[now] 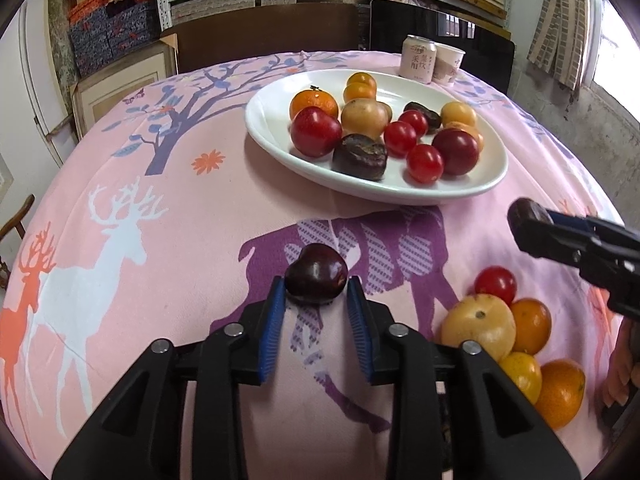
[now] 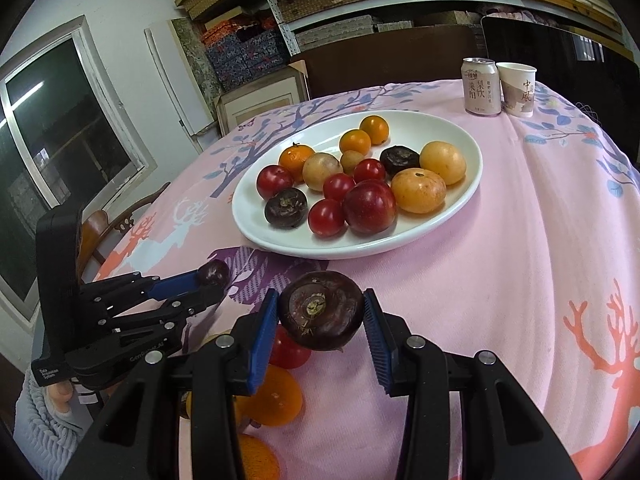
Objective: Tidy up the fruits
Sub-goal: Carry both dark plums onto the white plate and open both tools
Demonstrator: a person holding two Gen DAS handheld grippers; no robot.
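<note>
My left gripper (image 1: 315, 286) is shut on a small, glossy dark red fruit (image 1: 316, 274), low over the purple deer print on the pink cloth. The right wrist view shows the same left gripper (image 2: 212, 280) at the left. My right gripper (image 2: 320, 300) is shut on a dark brown water chestnut (image 2: 320, 312) and holds it above the cloth, near the front rim of the white oval plate (image 2: 320, 248). Several tomatoes, oranges, yellow fruits and chestnuts lie on that plate (image 1: 400, 196). The right gripper (image 1: 524, 220) enters the left wrist view from the right.
Loose fruit lies on the cloth under the right gripper: a cherry tomato (image 1: 495, 283), a yellow fruit (image 1: 478, 326) and oranges (image 1: 560, 394). A drink can (image 1: 418, 58) and paper cup (image 1: 448, 64) stand behind the plate. A hand (image 2: 60, 394) holds the left gripper.
</note>
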